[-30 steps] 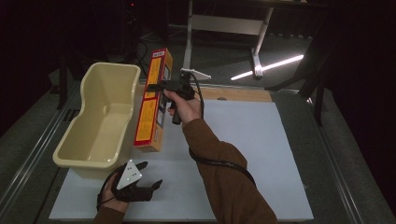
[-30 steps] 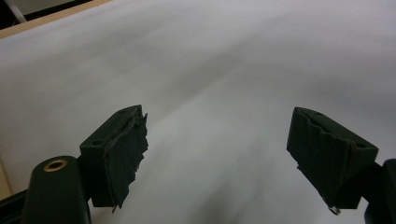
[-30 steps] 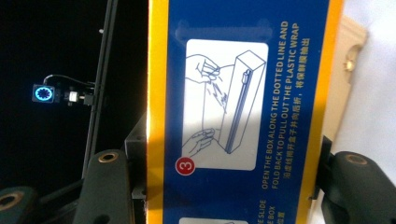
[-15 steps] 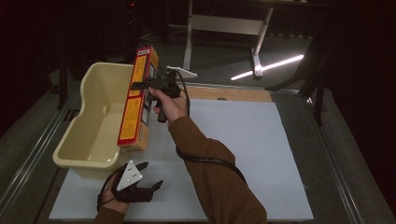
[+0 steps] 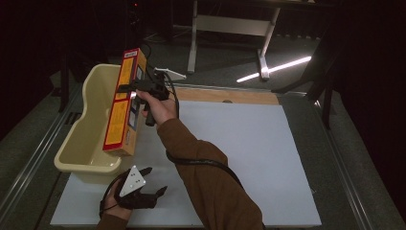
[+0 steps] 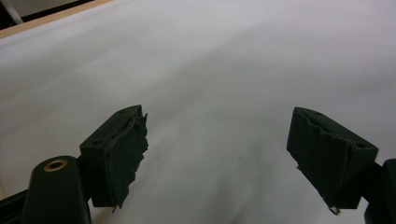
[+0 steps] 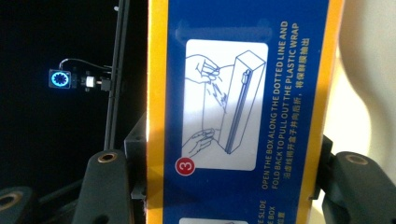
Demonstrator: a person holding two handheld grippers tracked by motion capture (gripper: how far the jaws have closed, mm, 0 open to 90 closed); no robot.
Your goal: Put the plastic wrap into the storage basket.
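A long plastic-wrap box (image 5: 122,103), yellow and red with a blue printed side (image 7: 238,107), hangs tilted over the right rim of a cream plastic tub (image 5: 84,139). My right gripper (image 5: 131,89) is shut on the box near its upper half, and its black jaws press both sides of the box in the right gripper view. My left gripper (image 5: 155,182) rests low at the near left of the white table sheet (image 5: 249,143). It is open, and in the left gripper view only bare white sheet (image 6: 219,70) lies between its two fingers (image 6: 119,154).
The tub stands at the table's left, with grey floor beyond it. A wooden strip (image 5: 225,95) edges the far side of the sheet. A table frame (image 5: 230,28) and a bright light bar (image 5: 277,69) sit behind. A small blue ring light (image 7: 60,78) glows in the dark.
My right gripper has carried the box leftward and lifted it, from standing beside the tub to hanging over the tub's right rim. The left gripper has stayed put.
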